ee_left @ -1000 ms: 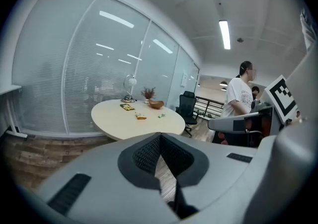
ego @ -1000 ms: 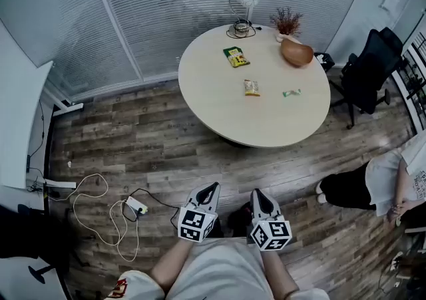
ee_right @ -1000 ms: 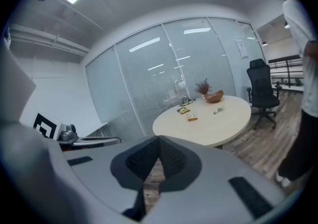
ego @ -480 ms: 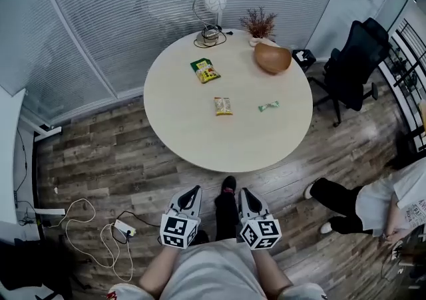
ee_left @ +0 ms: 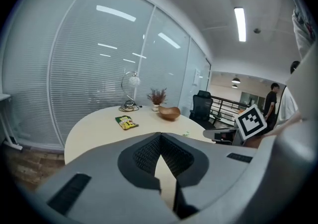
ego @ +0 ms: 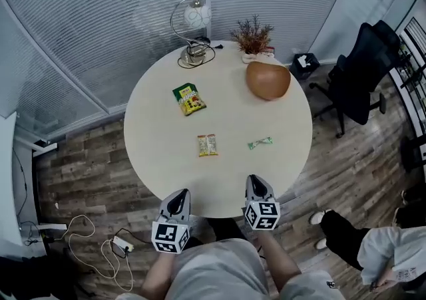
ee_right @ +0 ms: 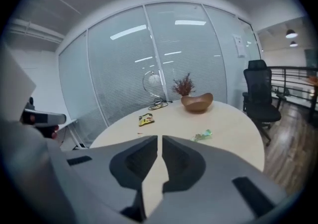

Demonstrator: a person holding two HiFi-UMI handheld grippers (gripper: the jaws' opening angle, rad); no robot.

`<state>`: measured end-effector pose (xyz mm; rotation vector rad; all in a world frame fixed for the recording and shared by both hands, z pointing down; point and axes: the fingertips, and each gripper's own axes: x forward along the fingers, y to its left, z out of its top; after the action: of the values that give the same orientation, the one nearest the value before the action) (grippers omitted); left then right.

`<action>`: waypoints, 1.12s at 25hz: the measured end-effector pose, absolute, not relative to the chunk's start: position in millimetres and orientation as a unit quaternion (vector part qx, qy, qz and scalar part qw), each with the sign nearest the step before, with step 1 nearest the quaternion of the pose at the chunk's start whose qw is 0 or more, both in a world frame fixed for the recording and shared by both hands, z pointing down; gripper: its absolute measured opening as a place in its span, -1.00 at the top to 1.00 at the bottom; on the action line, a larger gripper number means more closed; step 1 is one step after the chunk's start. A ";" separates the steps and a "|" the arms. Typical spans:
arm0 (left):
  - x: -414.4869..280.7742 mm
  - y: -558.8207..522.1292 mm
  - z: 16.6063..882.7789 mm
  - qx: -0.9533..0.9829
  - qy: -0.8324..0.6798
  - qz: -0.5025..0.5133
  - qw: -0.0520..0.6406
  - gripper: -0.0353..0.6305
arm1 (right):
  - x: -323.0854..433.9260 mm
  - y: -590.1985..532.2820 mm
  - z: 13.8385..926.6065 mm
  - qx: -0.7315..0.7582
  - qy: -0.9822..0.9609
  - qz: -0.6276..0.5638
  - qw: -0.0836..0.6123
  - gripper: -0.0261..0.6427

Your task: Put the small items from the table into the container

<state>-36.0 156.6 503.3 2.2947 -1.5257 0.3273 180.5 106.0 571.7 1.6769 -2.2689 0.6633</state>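
Note:
On the round pale table [ego: 160, 159] lie three small items: a green-and-yellow snack packet [ego: 190, 100] [ee_left: 126, 122] [ee_right: 145, 118], an orange-yellow packet [ego: 207, 145] and a small green wrapped candy [ego: 260, 142] [ee_right: 203, 135]. The container, a brown wooden bowl [ego: 267, 80] [ee_left: 169, 113] [ee_right: 197, 103], stands at the far right of the table. My left gripper [ego: 180, 193] [ee_left: 160, 136] hovers at the table's near edge, shut and empty. Beside it, my right gripper [ego: 253, 179] [ee_right: 160, 138] reaches just over the edge, shut with nothing in it.
A desk lamp [ego: 190, 26] with its cable and a small potted plant [ego: 251, 36] stand at the table's far side. A black office chair [ego: 363, 72] is to the right, and a seated person's legs [ego: 346, 239] at lower right. Cables [ego: 86, 245] lie on the wooden floor at the left.
The table has come much closer in the head view. Both grippers have moved forward from over the floor to the table's near edge, still shut.

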 end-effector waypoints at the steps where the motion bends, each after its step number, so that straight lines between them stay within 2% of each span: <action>1: -35.3 147.2 501.9 0.809 -0.546 0.117 0.184 0.91 | 190.4 89.5 580.2 0.579 -0.772 0.231 0.127 0.85; 4: -34.2 122.6 499.3 0.798 -0.560 0.126 0.185 0.91 | 219.8 39.6 610.8 0.603 -0.742 0.260 0.132 0.52; 6: -33.8 113.8 499.8 0.792 -0.564 0.134 0.189 0.91 | 236.9 13.2 633.6 0.622 -0.717 0.281 0.140 0.38; 11: -39.3 96.9 509.6 0.780 -0.573 0.153 0.201 0.91 | 256.9 -34.6 678.8 0.649 -0.671 0.321 0.157 0.29; 19: -45.9 65.8 523.1 0.774 -0.573 0.161 0.218 0.91 | 272.0 -56.4 718.1 0.675 -0.610 0.365 0.197 0.30; 22: -46.5 53.7 524.6 0.775 -0.571 0.160 0.219 0.91 | 270.3 -56.6 723.8 0.659 -0.617 0.360 0.236 0.57; 28: -46.9 37.2 531.3 0.775 -0.567 0.159 0.230 0.91 | 269.9 -80.7 706.0 0.644 -0.645 0.334 0.238 0.75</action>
<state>-46.9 37.2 531.3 2.1313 -1.5608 0.4382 269.9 -80.7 706.0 1.7650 -1.7672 0.9157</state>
